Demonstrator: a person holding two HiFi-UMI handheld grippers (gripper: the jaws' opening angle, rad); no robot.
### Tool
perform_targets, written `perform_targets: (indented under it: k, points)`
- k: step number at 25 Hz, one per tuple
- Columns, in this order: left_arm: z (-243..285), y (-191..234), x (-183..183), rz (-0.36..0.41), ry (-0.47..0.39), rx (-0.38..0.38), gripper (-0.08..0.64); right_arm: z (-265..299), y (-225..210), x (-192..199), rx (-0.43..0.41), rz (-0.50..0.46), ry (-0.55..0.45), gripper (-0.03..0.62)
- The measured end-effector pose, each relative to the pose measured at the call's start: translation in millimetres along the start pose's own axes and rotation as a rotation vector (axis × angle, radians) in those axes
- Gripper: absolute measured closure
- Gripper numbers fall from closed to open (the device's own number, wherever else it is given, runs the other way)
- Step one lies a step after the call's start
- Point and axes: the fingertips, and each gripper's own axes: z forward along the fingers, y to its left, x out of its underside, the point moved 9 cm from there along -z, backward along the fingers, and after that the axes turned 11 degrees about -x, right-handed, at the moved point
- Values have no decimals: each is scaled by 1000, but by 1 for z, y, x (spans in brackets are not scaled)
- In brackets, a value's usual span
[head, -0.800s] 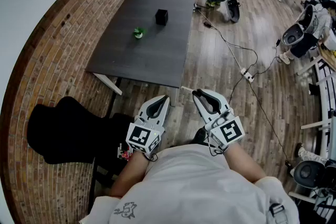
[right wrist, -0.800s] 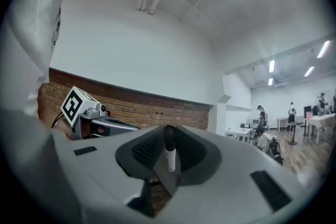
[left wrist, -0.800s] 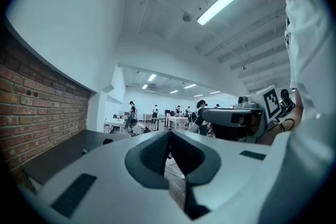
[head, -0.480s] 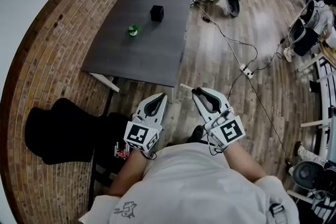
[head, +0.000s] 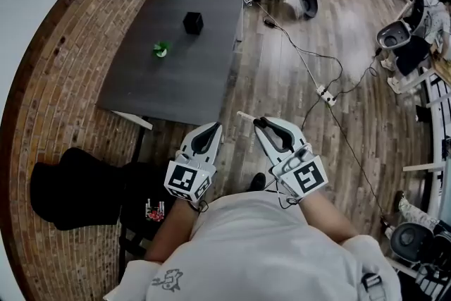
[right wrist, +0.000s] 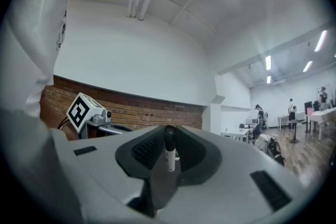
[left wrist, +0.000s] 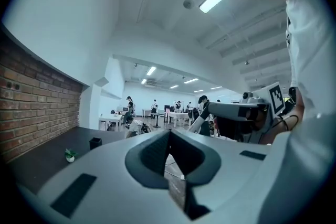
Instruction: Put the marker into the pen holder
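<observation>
Here, the right gripper [head: 264, 126] is seen clamped on a slim white marker [right wrist: 170, 155], ribbed dark pads pressed to its barrel. In the right gripper view its long axis stands upright, black cap on top; in the head view a pale end juts from the jaw tips toward the left gripper [head: 209, 132], whose smooth grey jaws are closed together on nothing. The boxy black pen holder [head: 193, 22] is set well apart on the dark matte table [head: 176, 81].

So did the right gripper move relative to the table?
Yes: the right gripper edged forward; its tip now sits level with the table's near edge.
</observation>
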Motion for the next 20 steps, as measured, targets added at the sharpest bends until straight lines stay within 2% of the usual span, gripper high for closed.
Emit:
perform_targets:
  k: [2,7,11,20]
  points:
    - [18,-8,-2,5,3,6,549,-6,-18,1,19,1,26,522]
    - [54,-22,-6,12,-6,13,549,-18,-50,4,-4,-3,-31,522]
    - [70,-27,-5,10,1,16,549,-24,-66,11,9,11,-17,521]
    - [96,12,-6,2,0,10,549,14,-87,18,2,31,-2,522]
